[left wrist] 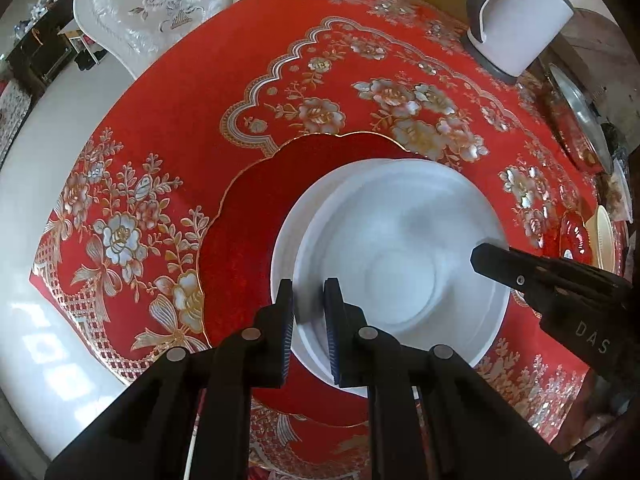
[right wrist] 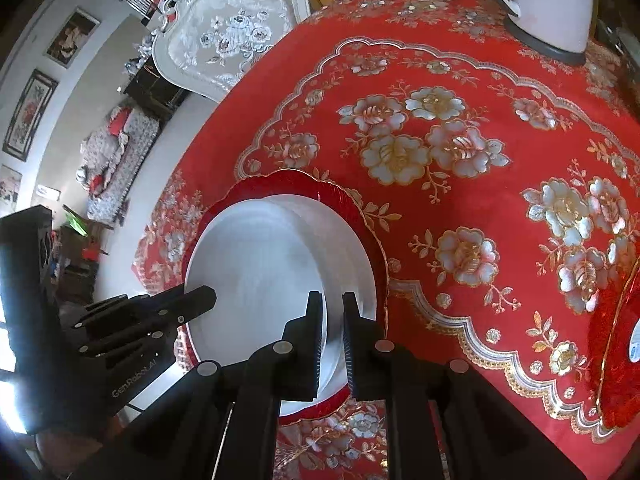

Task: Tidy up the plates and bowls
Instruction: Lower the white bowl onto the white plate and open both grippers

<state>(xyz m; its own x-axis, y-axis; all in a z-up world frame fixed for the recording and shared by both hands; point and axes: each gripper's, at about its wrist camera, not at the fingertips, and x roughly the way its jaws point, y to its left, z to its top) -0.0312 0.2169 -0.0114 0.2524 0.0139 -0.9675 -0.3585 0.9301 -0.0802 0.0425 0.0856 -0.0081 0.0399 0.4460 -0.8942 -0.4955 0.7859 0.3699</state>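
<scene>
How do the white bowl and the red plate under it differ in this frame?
The white bowl is plain and smooth-rimmed; the red plate has a scalloped, gold-lined edge. The bowl is deep, the plate shallow and wider, showing all round it. The left gripper and right gripper each straddle the bowl's rim; neither touches the plate. The bowl sits on the plate, the plate on the tablecloth. Both are roundish and empty.

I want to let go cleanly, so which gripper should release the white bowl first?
Probably the left gripper: both grip the white bowl's rim over the red plate, but only the right gripper faces the other red plate, likely next.
</scene>
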